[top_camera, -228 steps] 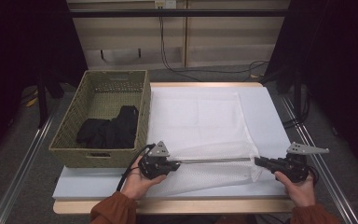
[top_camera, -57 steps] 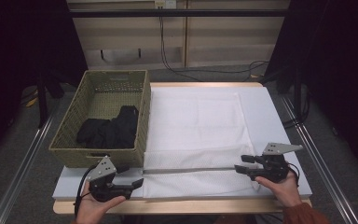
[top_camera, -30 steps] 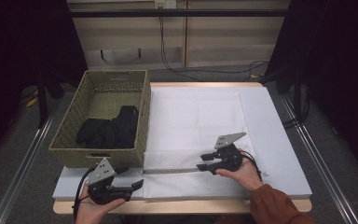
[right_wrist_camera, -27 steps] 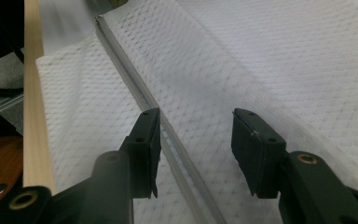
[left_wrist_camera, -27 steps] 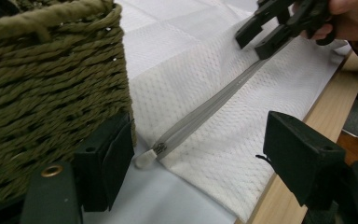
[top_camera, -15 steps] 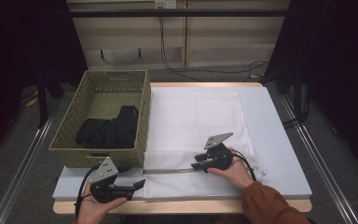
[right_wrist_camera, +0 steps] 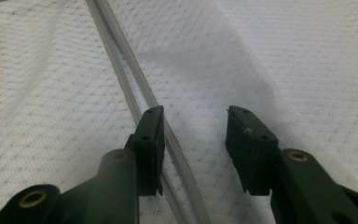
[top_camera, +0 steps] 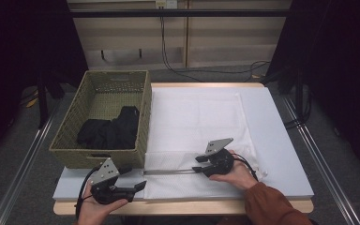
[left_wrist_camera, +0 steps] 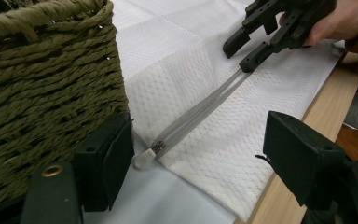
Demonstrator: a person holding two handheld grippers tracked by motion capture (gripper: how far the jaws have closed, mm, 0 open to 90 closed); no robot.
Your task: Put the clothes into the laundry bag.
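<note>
Looking from high: left tongs (top_camera: 135, 178) spread, empty, at the zipper's (top_camera: 168, 172) end; right tongs (top_camera: 197, 164) farther along it on the mesh bag (top_camera: 197, 117). Left gripper view: pull (left_wrist_camera: 144, 157) just beside one jaw. Right gripper view: jaws have just been opening, zipper under one jaw, unpinched. I'd re-centre before closing.

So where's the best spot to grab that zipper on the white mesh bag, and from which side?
Probably the small pull tab at the zipper's end beside the basket. It juts past the white mesh bag's edge onto bare board, the only raised part; the rest lies flat on the mesh. Come in low with the left gripper, whose open jaws already flank it.
</note>
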